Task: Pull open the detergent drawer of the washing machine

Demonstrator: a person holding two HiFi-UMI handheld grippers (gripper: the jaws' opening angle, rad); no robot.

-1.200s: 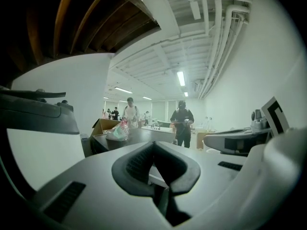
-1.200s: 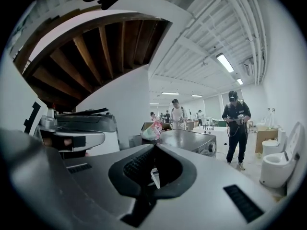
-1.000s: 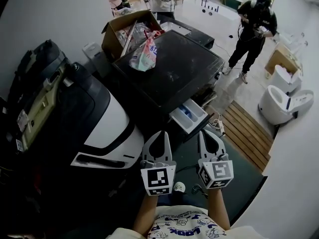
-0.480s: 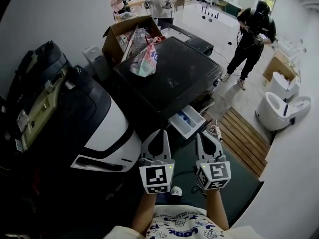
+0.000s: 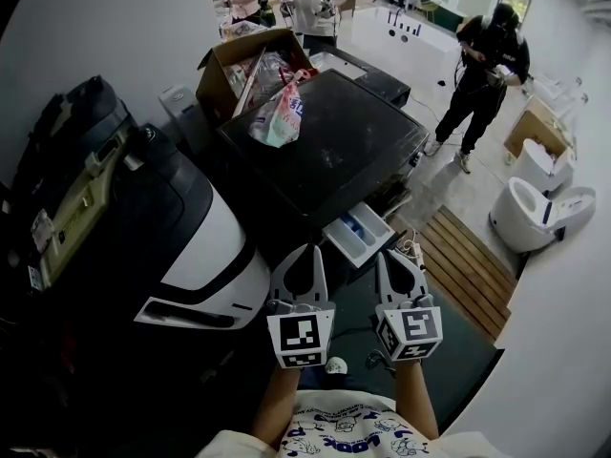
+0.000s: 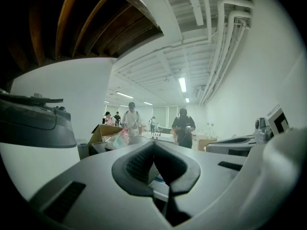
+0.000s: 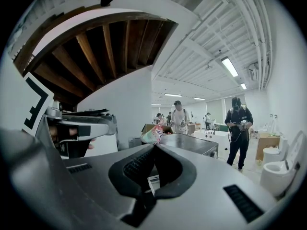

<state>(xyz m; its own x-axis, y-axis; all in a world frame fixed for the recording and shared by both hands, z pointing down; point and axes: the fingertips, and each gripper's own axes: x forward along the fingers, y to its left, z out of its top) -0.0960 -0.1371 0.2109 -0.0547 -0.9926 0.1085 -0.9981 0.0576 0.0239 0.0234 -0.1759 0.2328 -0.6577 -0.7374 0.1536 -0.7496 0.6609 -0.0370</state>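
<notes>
Left tool (image 5: pixel 311 252) and right tool (image 5: pixel 389 257) pinched closed, seemingly empty, near open detergent drawer (image 5: pixel 359 236).

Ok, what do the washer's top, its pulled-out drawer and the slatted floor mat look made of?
Washer top: dark with a dull sheen, likely painted metal or glass; light patches reflect off it. Drawer: white moulded plastic, by its smooth compartments. Floor mat: brown wooden slats, probably, with visible gaps.

The washing machine (image 5: pixel 334 141) looks glossy, its detergent drawer (image 5: pixel 358 237) plastic, the box (image 5: pixel 216 76) cardboard.
</notes>
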